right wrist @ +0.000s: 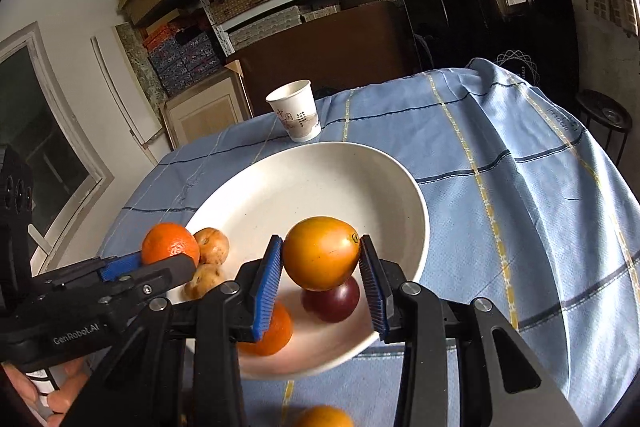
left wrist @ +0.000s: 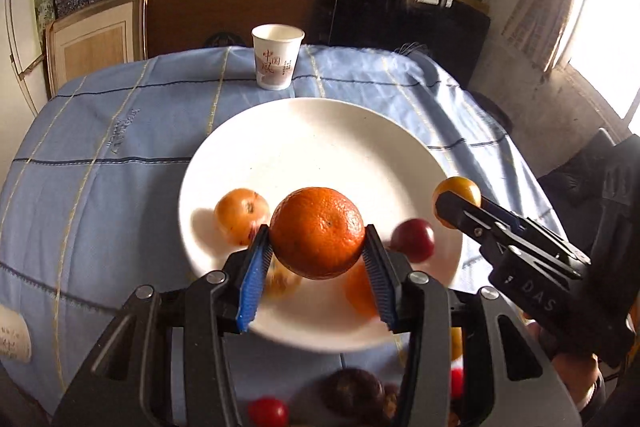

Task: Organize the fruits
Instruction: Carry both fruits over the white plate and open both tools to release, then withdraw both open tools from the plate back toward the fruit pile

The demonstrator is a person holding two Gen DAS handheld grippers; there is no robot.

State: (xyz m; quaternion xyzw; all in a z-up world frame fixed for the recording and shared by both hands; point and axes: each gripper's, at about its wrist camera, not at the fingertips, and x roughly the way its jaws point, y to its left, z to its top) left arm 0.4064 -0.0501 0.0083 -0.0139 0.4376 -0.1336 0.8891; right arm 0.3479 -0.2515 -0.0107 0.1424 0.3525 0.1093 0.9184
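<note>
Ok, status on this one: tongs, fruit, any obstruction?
Left tongs shut on orange. Right tongs shut on yellow fruit. Both over white plate. Dark plum directly under yellow fruit.

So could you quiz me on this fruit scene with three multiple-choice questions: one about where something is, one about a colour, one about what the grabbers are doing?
1. Where does the paper cup stand?
A. on the tablecloth beyond the plate
B. inside the plate
C. on the shelf

2. What colour is the tablecloth?
A. red
B. light blue with thin stripes
C. plain green

3. What is the left gripper doing?
A. hanging open with nothing in it
B. holding the cup
C. clamped on an orange

Answers:
1. A, the cup sits on the cloth past the far rim of the white plate.
2. B, the cloth is pale blue crossed by dark and yellowish lines.
3. C, the orange sits between its blue pads, while the right gripper holds a yellow-orange fruit.
</note>
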